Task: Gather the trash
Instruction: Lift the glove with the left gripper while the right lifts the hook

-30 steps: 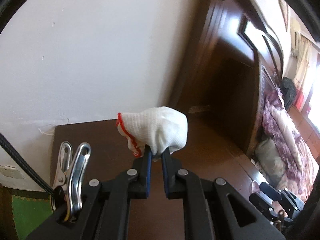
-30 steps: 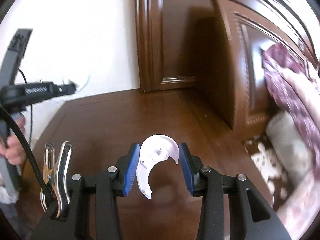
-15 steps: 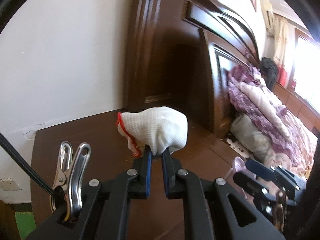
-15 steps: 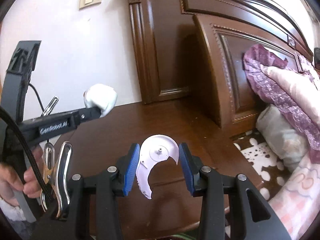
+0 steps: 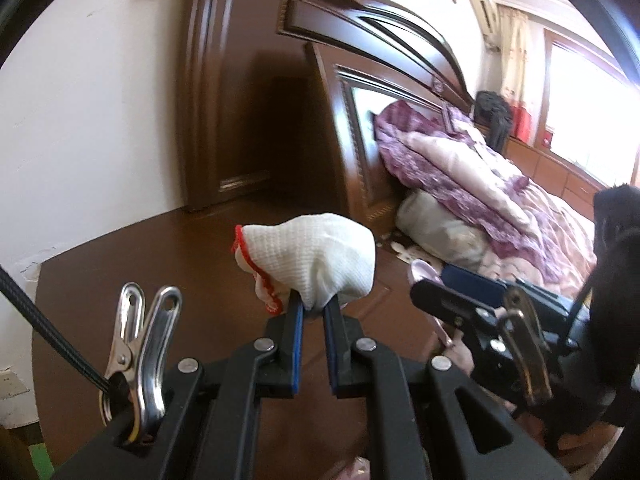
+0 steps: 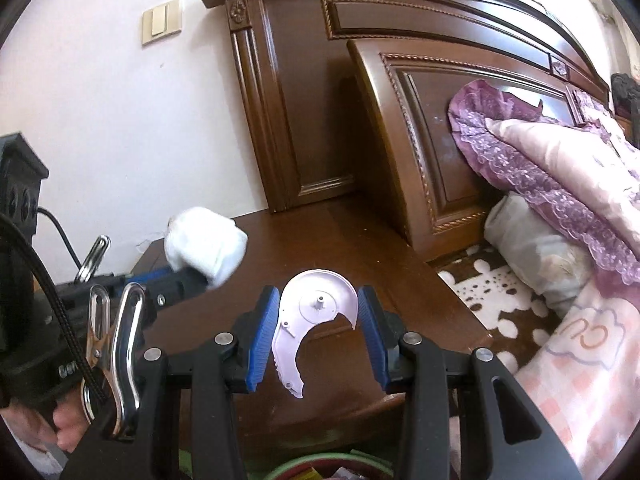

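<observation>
A balled white cloth with a red hem [image 5: 316, 258] is held clamped at the tips of the left gripper [image 5: 313, 310], whose blue-padded jaws are nearly closed on a pinch of the fabric, above the dark wooden counter [image 5: 168, 264]. The same bundle is seen at the left of the right wrist view, raised over the counter's far left corner. A curved piece of pale lilac plastic [image 6: 314, 318], broken into a hook shape with a small peg at its centre, is gripped edge to edge between the pads of the right gripper [image 6: 318, 330], its jaws set partly apart to the width of the piece, over the near edge of the counter. A metal spring clip [image 5: 138, 354] is seen fixed to the left side of the left gripper's frame, with a braided black cable [image 5: 44, 326] running from it. Behind the counter, a carved brown headboard [image 6: 440, 128] is set against the white wall [image 6: 100, 120], which carries a beige switch plate [image 6: 161, 27]. To the right, a purple and pink quilt [image 6: 560, 176] is heaped on the bed. A green rim [image 6: 320, 466] is glimpsed at the bottom of the right wrist view.
</observation>
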Demonstrator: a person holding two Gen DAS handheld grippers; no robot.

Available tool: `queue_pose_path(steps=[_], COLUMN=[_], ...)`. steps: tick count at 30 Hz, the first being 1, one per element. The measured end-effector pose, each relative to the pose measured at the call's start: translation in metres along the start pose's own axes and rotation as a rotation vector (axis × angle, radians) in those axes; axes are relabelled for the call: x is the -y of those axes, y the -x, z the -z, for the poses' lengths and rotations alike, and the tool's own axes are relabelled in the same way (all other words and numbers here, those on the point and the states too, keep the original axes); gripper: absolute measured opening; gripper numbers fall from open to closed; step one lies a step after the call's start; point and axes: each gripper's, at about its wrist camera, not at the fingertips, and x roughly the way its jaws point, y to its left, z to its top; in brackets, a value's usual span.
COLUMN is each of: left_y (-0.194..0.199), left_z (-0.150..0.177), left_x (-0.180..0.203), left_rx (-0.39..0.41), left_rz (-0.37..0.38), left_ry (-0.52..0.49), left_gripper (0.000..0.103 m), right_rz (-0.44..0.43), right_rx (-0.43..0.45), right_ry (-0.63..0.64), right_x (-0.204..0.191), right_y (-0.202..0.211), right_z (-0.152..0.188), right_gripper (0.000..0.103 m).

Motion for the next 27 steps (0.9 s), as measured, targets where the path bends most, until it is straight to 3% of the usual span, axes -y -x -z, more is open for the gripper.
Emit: queue_pose_path(steps=[13,19,27], left_y=[0.024,0.017,0.009], left_z=[0.042,0.062,0.085], left_x=[0.030,0.048,0.063], left_rx=[-0.016,-0.056,-0.107], left_rz=[0.070,0.147,0.192], left_ry=[-0.038,-0.087,-0.136], left_gripper=[0.010,0.010,0.010], right_rz=[0.014,0.012,0.036], right_rx=[-0.010,-0.020,-0.072], right_ry=[-0.065,-0.066,-0.023], right_x=[0.017,0.017,0.019], right_y=[0.043,0.050,0.054], right_z=[0.036,0.045,0.068], right_gripper=[0.041,0.041,0.041])
